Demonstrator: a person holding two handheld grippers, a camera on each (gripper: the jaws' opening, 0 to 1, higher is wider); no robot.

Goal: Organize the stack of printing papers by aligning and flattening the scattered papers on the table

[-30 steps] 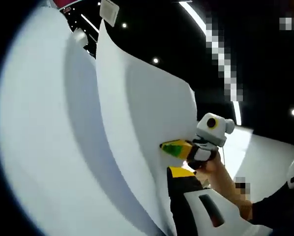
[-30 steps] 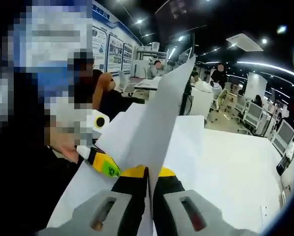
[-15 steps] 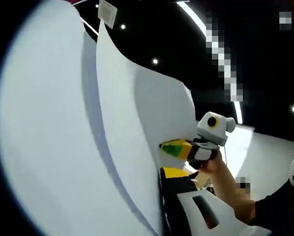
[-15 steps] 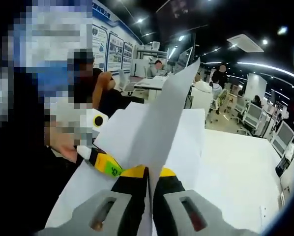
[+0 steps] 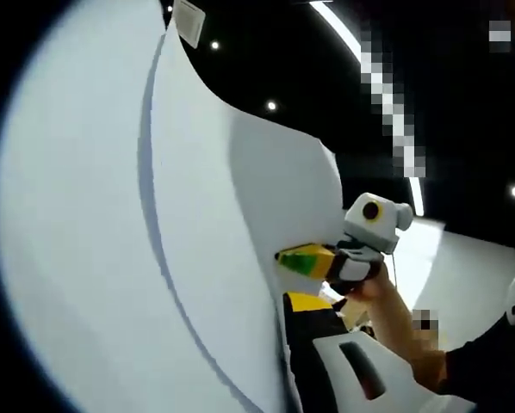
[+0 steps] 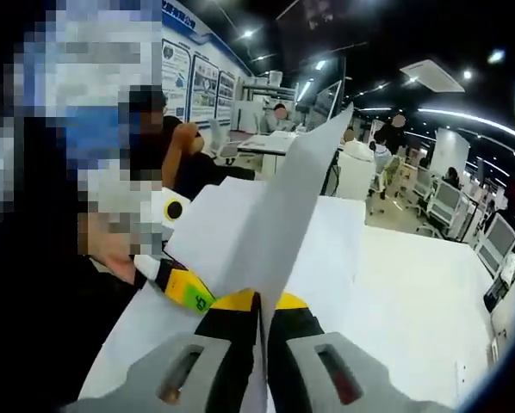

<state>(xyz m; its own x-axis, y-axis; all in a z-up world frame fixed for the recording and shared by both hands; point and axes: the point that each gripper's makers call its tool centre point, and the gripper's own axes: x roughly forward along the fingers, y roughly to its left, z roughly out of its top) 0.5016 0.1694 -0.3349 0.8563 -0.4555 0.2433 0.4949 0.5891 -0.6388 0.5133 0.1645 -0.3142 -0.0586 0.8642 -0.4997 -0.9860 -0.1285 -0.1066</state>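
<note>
Both grippers, right (image 6: 262,301) and left (image 5: 285,303), are clamping the papers (image 6: 283,224) on edge, lifted above the table (image 6: 412,292). We are judging slippage likeliest: uneven grip could be fanning or creasing the bowing sheets. People are sitting at desks (image 6: 262,144) beyond, well apart, obstructing nothing.

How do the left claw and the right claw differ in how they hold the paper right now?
The right claw pinches the paper stack edge-on, so the sheets rise straight ahead between its jaws. The left claw grips with the paper bowed broadside across its left. In each view the other claw comes in from the side. Both are shut on the paper, held off the table.
</note>
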